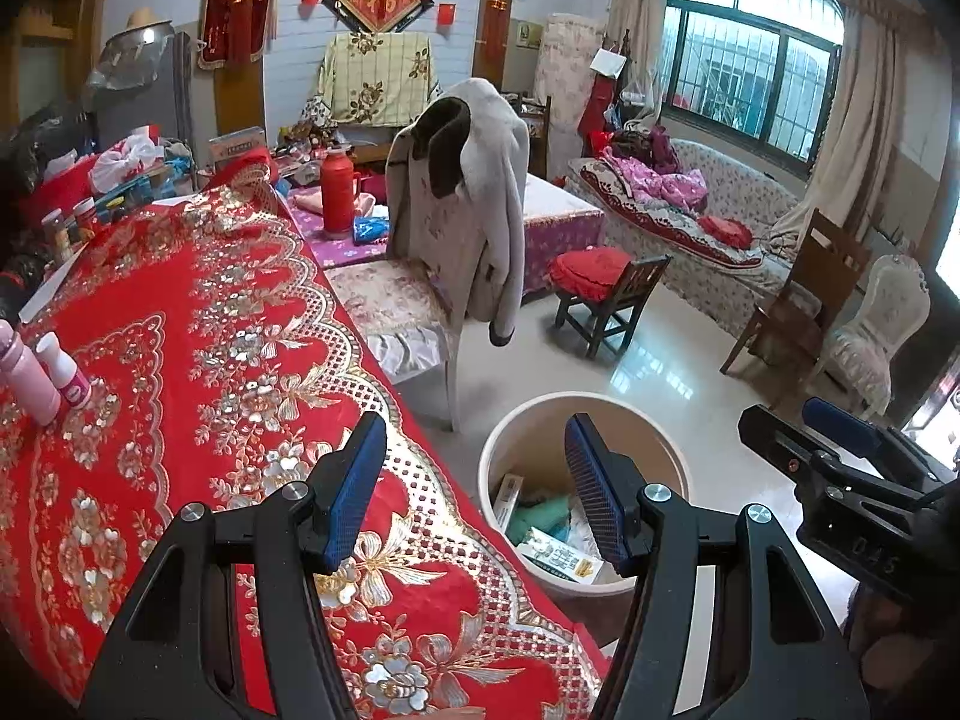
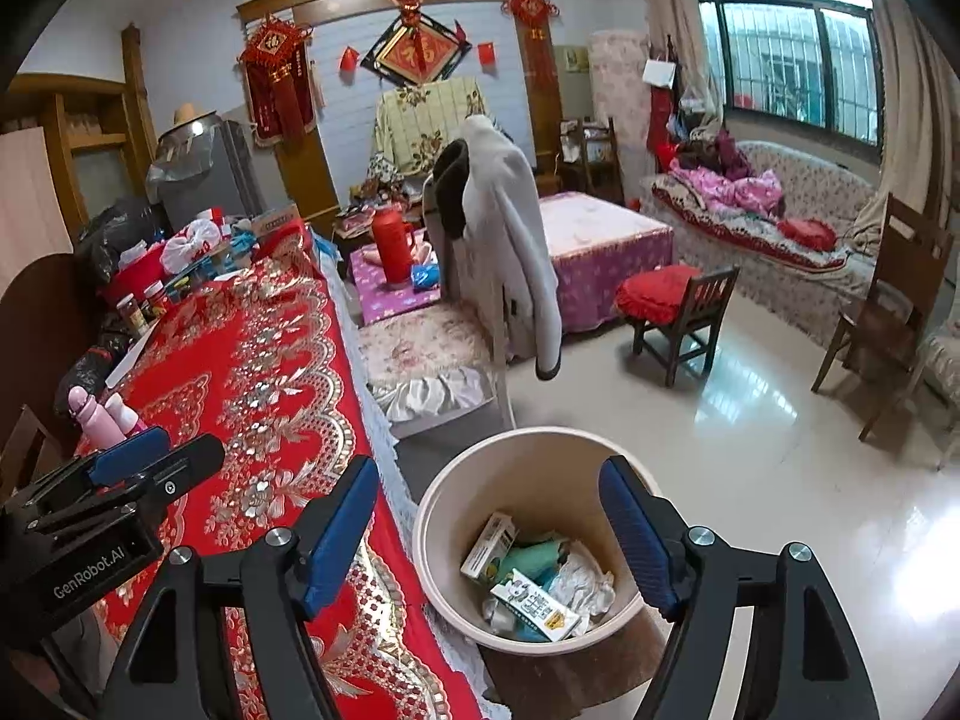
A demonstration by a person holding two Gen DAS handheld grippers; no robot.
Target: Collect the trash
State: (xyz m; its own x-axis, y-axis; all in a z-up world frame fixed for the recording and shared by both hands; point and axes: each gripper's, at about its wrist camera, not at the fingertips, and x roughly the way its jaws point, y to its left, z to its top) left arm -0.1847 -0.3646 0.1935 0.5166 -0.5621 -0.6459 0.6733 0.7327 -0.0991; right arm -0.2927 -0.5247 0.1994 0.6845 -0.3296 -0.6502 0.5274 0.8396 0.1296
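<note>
Both my grippers are hanging over the edge of the red-and-gold tabletop (image 1: 198, 312) right now. Left gripper (image 1: 474, 495) has its fingers set wide with nothing between them, same deal with the right gripper (image 2: 489, 534), wide and empty. The trash is all down in the beige bin (image 2: 543, 450) on the floor just beside the tabletop: a couple of small cartons (image 2: 531, 603), a teal wrapper and crumpled white paper. Two pink bottles (image 1: 45, 369) stand on the tabletop's far left. A chair with a grey coat (image 1: 468, 198) sits behind the bin.
</note>
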